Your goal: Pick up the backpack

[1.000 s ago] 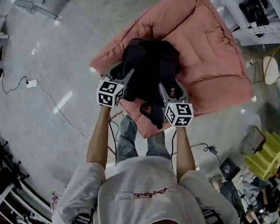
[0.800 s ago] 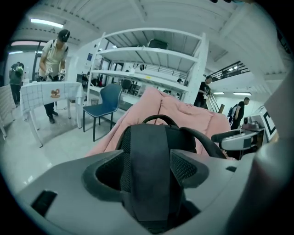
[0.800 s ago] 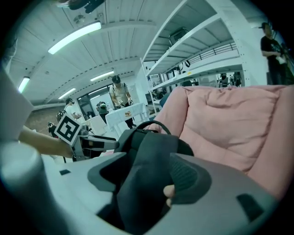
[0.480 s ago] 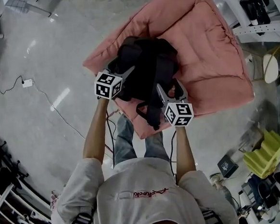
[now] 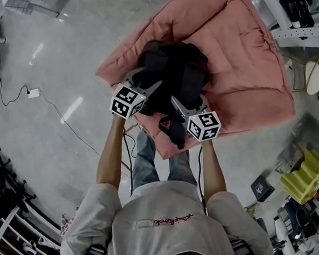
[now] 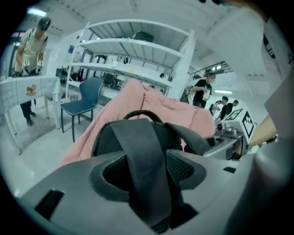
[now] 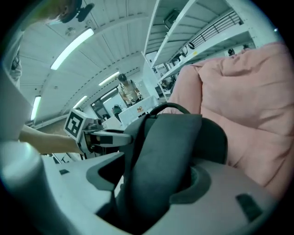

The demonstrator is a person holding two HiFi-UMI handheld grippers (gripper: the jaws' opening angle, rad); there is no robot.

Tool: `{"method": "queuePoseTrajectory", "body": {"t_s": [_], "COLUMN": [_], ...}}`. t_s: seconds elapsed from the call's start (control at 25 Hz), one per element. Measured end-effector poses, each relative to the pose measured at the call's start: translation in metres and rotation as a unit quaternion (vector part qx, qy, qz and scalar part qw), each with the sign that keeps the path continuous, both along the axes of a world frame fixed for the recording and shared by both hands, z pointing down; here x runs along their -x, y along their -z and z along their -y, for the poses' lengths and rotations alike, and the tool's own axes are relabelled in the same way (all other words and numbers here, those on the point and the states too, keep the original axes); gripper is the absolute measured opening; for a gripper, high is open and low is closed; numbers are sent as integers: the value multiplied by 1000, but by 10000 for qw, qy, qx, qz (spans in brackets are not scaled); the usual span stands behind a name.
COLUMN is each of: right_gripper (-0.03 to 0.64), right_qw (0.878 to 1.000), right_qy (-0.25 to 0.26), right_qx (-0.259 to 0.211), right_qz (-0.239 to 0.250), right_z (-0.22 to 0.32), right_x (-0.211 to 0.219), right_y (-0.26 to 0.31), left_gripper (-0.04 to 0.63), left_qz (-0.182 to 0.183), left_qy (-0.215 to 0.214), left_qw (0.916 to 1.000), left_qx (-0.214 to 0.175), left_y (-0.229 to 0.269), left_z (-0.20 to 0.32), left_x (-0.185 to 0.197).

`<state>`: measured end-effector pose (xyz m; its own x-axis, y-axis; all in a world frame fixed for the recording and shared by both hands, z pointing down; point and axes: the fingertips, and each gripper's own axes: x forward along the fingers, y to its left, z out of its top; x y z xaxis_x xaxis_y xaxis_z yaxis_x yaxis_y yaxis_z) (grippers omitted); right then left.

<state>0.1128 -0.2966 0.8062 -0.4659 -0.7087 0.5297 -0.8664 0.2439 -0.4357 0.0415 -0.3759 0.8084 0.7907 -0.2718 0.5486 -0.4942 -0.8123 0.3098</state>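
1. The left gripper [image 6: 146, 170] has its jaws closing around a shoulder strap [image 6: 140, 142] that runs straight up between them. Dark gaps show beside the strap, so the pads do not seem to press it yet.
2. The right gripper [image 7: 151, 181] has its jaws spread wide, with the other strap [image 7: 170, 142] draped through the gap and no pinch on it. Taking one strap in each gripper would probably let the load hang evenly when raised.
3. The backpack [image 5: 172, 76], black and slumped, lies in the upper middle of the head view. It rests on the near edge of a pink cushion [image 5: 242, 62], with both grippers reaching in from below.
4. The soft cushion lets the bag sag, which is probably why the straps stand proud and are easy to reach.
5. Around it is a pale polished floor [image 5: 50, 67]. A cable [image 5: 66, 123] trails at the left, white shelving [image 6: 138, 41] and a blue chair [image 6: 85, 98] stand behind, and people stand far off.
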Motion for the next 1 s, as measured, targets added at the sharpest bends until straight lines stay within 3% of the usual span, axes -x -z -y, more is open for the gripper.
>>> {"method": "queuePoseTrajectory", "body": {"t_s": [0.2,0.4,0.6,0.72,0.88,1.0], "right_gripper": [303,236,189,187,173,147], "right_qw": [9990,9974,9963,9961,9955,9964], "right_qy": [370,595,723,664,645,597], "right_qx": [-133,-81,-42,-74,-136,-128], "right_qz": [228,390,464,582,675,586], "right_z": [2,4,3,7,19,28], "right_x": [11,12,11,8,5,3], "right_y": [11,11,10,11,11,7], "left_gripper": [253,253,249,236,224,163], "left_qz": [-710,-952,-1593,-1562,-1652,-1508], "left_qy": [-212,-368,-459,-228,319,505], "left_qw": [9967,9935,9829,9859,9842,9859], "left_qx": [335,508,799,560,553,513], "left_y": [11,10,33,30,23,16], "left_z": [-5,-7,-8,3,15,23], "left_x": [-22,-39,-54,-66,-76,-79]}}
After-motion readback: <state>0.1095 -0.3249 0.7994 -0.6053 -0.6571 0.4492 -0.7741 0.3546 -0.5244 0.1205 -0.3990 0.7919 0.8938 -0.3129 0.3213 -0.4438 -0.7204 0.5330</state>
